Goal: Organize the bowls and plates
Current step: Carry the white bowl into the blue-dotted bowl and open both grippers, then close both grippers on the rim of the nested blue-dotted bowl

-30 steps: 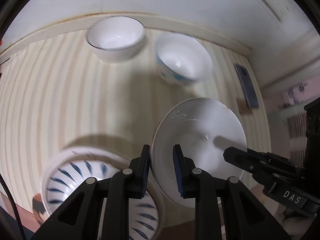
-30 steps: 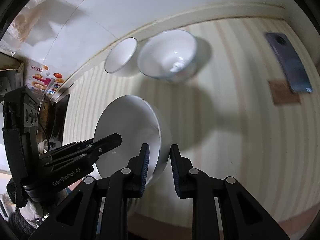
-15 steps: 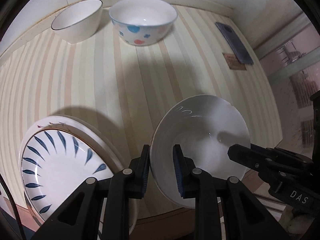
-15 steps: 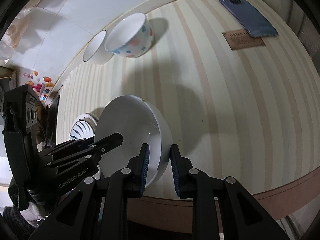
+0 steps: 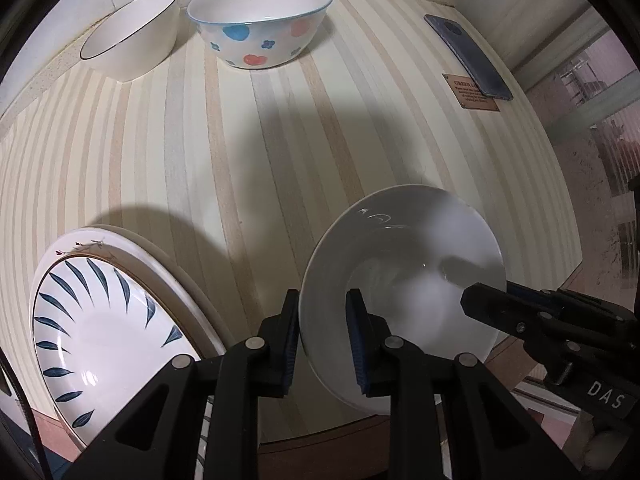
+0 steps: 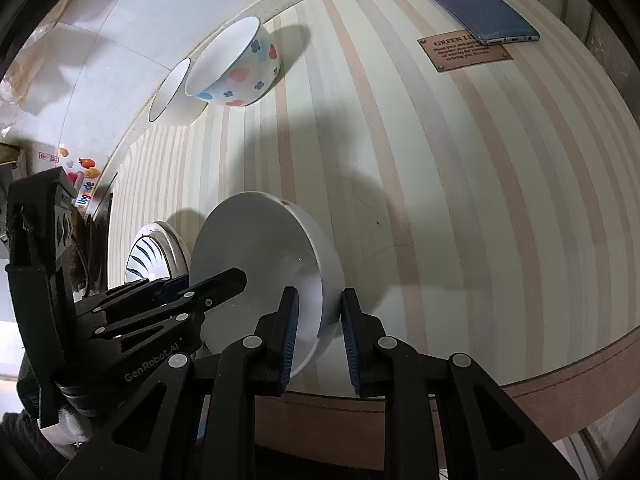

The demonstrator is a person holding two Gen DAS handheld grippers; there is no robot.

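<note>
A plain white bowl point(image 5: 404, 264) point(image 6: 260, 264) hangs tilted above the near edge of the striped table, held from both sides. My left gripper point(image 5: 322, 320) is shut on its left rim. My right gripper point(image 6: 316, 316) is shut on its right rim and shows in the left wrist view as a black arm point(image 5: 536, 320). To the left lies a plate with blue leaf marks point(image 5: 100, 332) point(image 6: 150, 254) on top of a larger white plate. At the back stand a white bowl with a dark rim line point(image 5: 132, 36) point(image 6: 172, 92) and a bowl with blue and pink hearts point(image 5: 260, 20) point(image 6: 236, 68).
A blue phone point(image 5: 468, 56) point(image 6: 476, 8) lies at the far right, partly over a small brown sign point(image 6: 464, 52). The striped table point(image 5: 280, 152) ends in a brown front edge point(image 6: 560, 384) just below the grippers. A white wall rises behind the bowls.
Both grippers carried the white bowl toward the table's near edge and lower. The two back bowls slid further up in the views, and the leaf plate came more into view.
</note>
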